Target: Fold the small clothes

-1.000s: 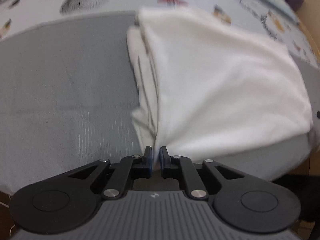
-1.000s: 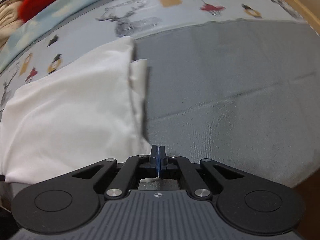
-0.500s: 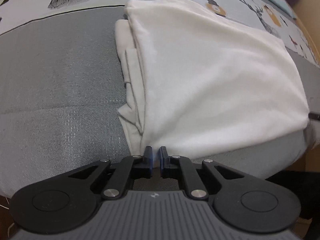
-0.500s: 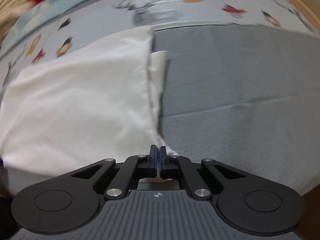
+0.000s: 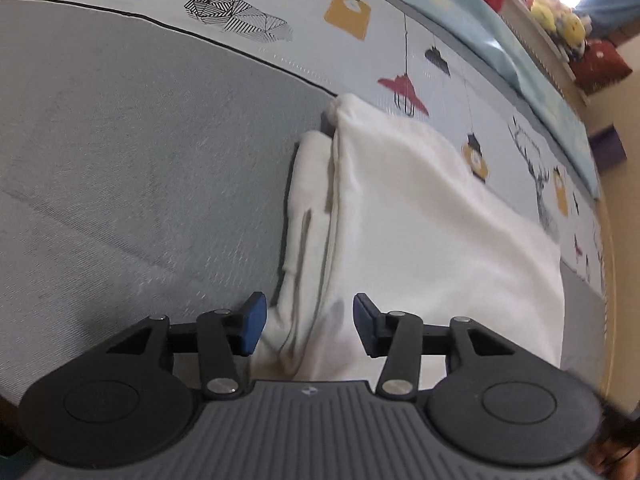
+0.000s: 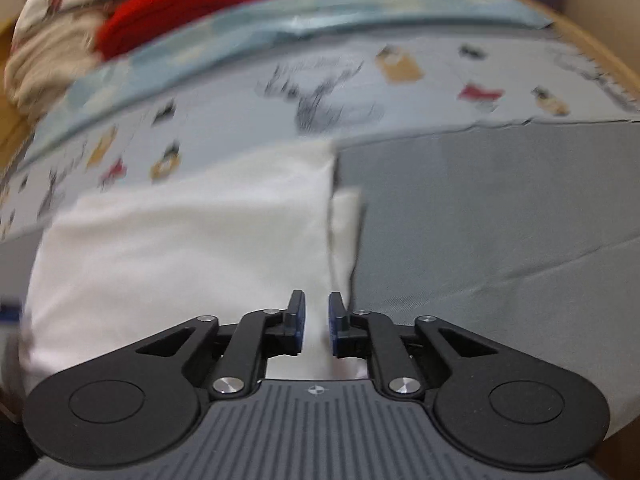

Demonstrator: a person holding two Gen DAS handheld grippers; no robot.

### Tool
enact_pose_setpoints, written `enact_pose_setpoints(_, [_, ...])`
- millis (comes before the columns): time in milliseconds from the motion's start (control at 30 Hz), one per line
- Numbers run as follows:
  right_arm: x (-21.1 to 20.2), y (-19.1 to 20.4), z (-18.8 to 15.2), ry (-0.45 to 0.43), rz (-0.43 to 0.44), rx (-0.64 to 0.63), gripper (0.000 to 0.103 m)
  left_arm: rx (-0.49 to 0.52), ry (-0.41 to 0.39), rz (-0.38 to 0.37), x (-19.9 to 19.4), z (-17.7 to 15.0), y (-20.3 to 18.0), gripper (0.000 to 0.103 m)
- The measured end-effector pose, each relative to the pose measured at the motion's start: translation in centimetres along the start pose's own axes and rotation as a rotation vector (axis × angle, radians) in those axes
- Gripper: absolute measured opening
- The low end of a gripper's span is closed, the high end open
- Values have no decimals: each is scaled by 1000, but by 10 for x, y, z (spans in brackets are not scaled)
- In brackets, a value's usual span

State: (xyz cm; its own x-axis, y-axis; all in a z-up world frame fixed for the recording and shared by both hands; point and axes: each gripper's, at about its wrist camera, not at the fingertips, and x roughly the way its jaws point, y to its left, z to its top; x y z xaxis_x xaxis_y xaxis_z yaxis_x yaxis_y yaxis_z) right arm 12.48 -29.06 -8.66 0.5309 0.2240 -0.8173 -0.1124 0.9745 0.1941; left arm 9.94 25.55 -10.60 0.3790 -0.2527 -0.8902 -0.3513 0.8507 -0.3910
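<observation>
The near edge of the white garment [image 5: 420,220] disappears under the body of the left tongs [image 5: 306,324], so its front corner is hidden. In the right wrist view, motion blur smears the prints on the bed sheet [image 6: 400,92] beyond the garment [image 6: 180,248], and the red item [image 6: 180,12] behind them cannot be identified. The garment's left side there is cut by the frame edge.

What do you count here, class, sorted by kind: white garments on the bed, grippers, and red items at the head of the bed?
White garment: 1, folded, lying on the grey sheet.
Grippers: 2, the left gripper and the right gripper, both open.
Red item: 1, blurred, so its kind cannot be told.
Total: 4.
</observation>
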Motion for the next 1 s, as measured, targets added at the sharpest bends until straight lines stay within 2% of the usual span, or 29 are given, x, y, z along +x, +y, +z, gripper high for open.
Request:
enact_pose_setpoints(67, [21, 3, -8, 105, -17, -45, 13, 2, 2, 6, 6, 9, -3, 56])
enact_pose_setpoints(133, [38, 3, -16, 202, -67, -97, 8, 8, 15, 30, 15, 15, -5, 57])
enact_pose_setpoints(200, [36, 7, -12, 192, -93, -135, 8, 11, 34, 54, 12, 11, 2, 57])
enact_pose_setpoints(233, [33, 9, -9, 166, -116, -143, 12, 10, 38, 63, 17, 12, 2, 57])
enact_pose_setpoints(300, [25, 8, -3, 111, -227, -157, 13, 8, 51, 57, 23, 13, 4, 56])
enact_pose_setpoints(367, [18, 0, 3, 78, -254, -96, 13, 44, 60, 51, 29, 13, 0, 55])
enact_pose_setpoints(467, [6, -21, 11, 34, -228, 41, 13, 133, 46, 74, 36, 9, -12, 40])
enact_pose_setpoints(500, [4, -26, 12, 32, -227, 69, 13, 144, 46, 67, 36, 8, -13, 25])
enact_pose_setpoints(533, [3, -28, 14, 31, -229, 83, 13, 152, 42, 58, 35, 7, -14, 17])
enact_pose_setpoints(633, [-4, -26, 16, 15, -238, 103, 13, 162, -27, 80, 19, 6, -13, 14])
enact_pose_setpoints(667, [-6, -25, 16, 6, -240, 105, 13, 157, -57, 104, 12, 5, -12, 14])
enact_pose_setpoints(733, [-8, -21, 19, -10, -241, 114, 13, 196, -91, 217, 0, 1, -10, 14])
enact_pose_setpoints(833, [-10, -17, 24, -22, -234, 140, 13, 268, -75, 413, -7, -7, -2, 14])
enact_pose_setpoints(900, [-8, -13, 26, -22, -219, 150, 13, 306, -87, 456, -16, -10, -2, 14])
enact_pose_setpoints(1000, [-8, -2, 31, -24, -193, 138, 13, 305, -128, 417, -36, -12, -7, 14])
